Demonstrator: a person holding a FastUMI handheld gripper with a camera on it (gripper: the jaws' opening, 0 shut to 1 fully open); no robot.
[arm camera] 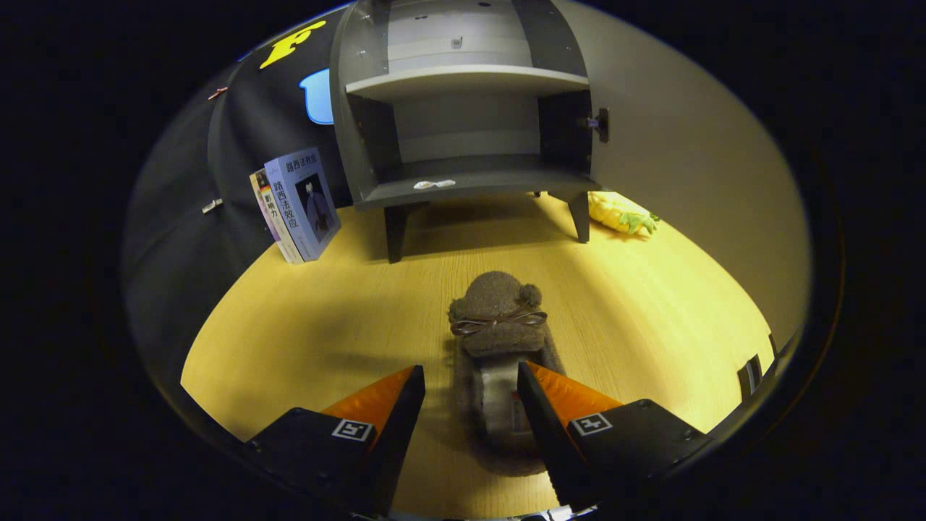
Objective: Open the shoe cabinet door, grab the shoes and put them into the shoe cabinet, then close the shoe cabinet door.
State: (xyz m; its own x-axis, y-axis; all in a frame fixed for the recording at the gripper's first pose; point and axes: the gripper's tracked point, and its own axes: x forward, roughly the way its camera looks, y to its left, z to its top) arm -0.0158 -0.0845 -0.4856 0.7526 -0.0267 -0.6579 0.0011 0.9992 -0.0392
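A brown fuzzy slipper (pixel 498 318) with a small bow lies on the wooden floor, toe pointing toward the cabinet. Its heel end sits between my fingers, nearer the right finger. My gripper (pixel 470 383) is open, hovering over the slipper's rear, and neither finger presses on it. Beyond the slipper stands the grey shoe cabinet (pixel 463 130) on short legs. Its door (pixel 694 159) is swung wide open to the right. Inside, an upper shelf (pixel 466 78) and a lower shelf (pixel 470 184) are bare except for a small pale scrap on the lower one.
Two books (pixel 300 206) lean against the black cloth wall left of the cabinet. A yellow pineapple toy (pixel 621 212) lies on the floor by the cabinet's right leg, under the open door. Bare wooden floor (pixel 325 325) spreads between the slipper and the cabinet.
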